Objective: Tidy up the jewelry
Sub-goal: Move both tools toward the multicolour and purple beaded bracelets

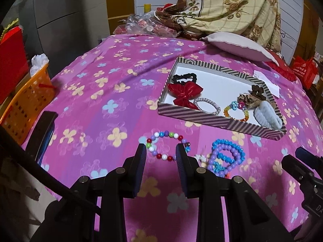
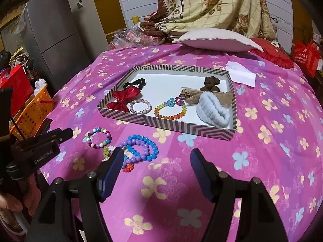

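My left fingers (image 1: 142, 157) stand apart, astride the near side of the mixed bracelet (image 1: 167, 146), with nothing clamped. My right fingers (image 2: 117, 161) are also apart and empty, wider still, over bare bedspread (image 2: 262, 161) just beside the blue and purple beads (image 2: 139, 148).

The tray (image 2: 167, 125) sits farther up the bed. It already carries a red bow (image 2: 124, 97), a silver band (image 2: 140, 105), a rainbow bracelet (image 2: 170, 111) and a grey scrunchie (image 2: 214, 111), so I judge it the collecting place. Two bead pieces lie loose on the bedspread, well short of the tray.

Left gripper is low and level, aimed at the mixed bracelet, apparently lined up for a pinch. Right gripper waits alongside, pointing towards the tray.
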Demonstrator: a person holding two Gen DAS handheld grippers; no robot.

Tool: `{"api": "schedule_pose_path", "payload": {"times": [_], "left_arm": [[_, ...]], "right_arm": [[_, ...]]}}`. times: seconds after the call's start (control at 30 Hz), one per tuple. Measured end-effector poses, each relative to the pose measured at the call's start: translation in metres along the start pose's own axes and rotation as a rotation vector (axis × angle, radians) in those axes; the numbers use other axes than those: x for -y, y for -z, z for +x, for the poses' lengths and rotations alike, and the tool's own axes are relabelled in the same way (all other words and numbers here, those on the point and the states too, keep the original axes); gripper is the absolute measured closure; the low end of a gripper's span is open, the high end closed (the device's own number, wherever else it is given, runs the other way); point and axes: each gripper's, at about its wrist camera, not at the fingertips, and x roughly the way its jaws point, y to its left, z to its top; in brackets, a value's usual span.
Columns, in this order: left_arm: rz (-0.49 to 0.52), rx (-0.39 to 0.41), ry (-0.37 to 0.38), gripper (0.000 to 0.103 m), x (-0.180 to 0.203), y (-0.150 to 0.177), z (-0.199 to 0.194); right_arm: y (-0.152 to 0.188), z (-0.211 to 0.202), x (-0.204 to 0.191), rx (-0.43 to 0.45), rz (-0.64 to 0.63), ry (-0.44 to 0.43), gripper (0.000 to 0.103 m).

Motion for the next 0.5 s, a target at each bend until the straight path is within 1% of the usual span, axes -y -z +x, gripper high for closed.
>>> {"api": "schedule_pose_path", "payload": {"times": [0.17, 0.5], "left_arm": [[-0.009, 0.019, -0.004, 0.08, -0.001, 0.004, -0.009], [0.0, 0.016, -0.008, 0.08, 0.002, 0.01, -0.012]], "right_arm": [[0.003, -0.007, -0.002, 0.008, -0.002, -0.002, 0.03], [0.004, -0.008, -0.003, 0.001, -0.002, -0.005, 0.029]]}}
